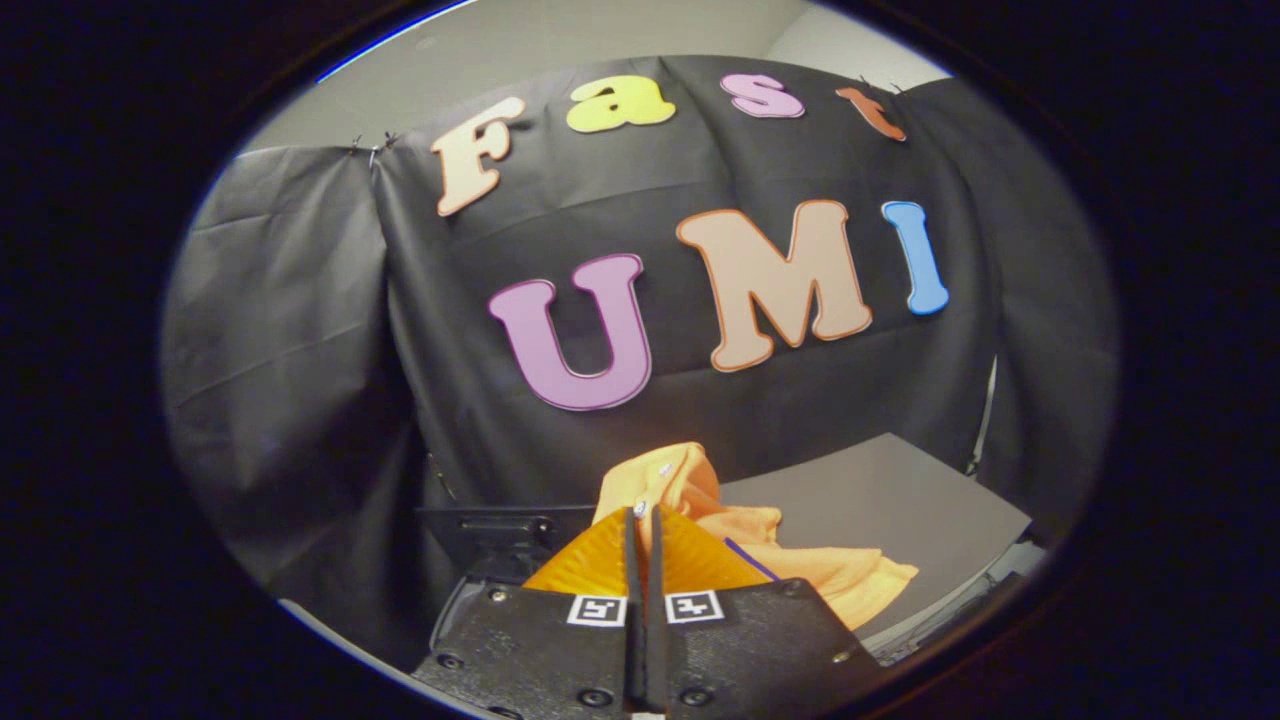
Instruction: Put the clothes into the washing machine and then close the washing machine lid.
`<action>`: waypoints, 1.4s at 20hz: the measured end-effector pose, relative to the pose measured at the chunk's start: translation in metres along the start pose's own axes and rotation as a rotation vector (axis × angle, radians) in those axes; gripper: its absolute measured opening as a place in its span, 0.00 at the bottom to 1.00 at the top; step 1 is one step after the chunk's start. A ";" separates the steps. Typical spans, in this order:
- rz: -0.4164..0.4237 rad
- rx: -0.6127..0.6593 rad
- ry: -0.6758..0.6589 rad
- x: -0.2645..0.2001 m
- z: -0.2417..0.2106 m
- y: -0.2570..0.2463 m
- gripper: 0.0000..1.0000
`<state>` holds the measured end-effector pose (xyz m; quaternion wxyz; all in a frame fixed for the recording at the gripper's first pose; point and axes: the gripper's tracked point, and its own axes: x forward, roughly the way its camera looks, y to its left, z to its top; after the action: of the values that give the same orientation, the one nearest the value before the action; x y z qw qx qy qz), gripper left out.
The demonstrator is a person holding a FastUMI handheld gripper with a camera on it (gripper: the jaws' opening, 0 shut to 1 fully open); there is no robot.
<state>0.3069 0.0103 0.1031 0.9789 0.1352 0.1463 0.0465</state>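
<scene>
My gripper [645, 520] is shut on an orange cloth [800, 565], its two fingers pressed together with a fold of the fabric pinched at their tips. The cloth bunches up just above the fingertips and hangs down to the right of them, lifted in the air. Behind and to the right of the cloth lies a flat dark grey panel [900, 500], likely the washing machine's lid. A dark block with a slot [500, 535], part of the machine, sits just left of the fingers.
The booth's black cloth wall [300, 350] stands close ahead and wraps round on the left and the right. A pale ceiling shows above it.
</scene>
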 end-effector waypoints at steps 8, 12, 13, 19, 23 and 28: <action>0.129 -0.024 -0.094 0.016 -0.021 0.104 0.00; 0.189 -0.023 -0.199 0.016 -0.012 0.158 0.00; 0.205 -0.029 -0.215 0.016 -0.014 0.169 0.00; 0.238 -0.060 -0.175 0.039 -0.075 0.208 0.00; 0.238 -0.048 -0.104 0.062 -0.131 0.215 0.00; 0.200 -0.044 0.018 0.093 -0.218 0.200 0.00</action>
<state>0.3204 0.2694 -0.0676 0.9707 0.1273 0.1396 0.1485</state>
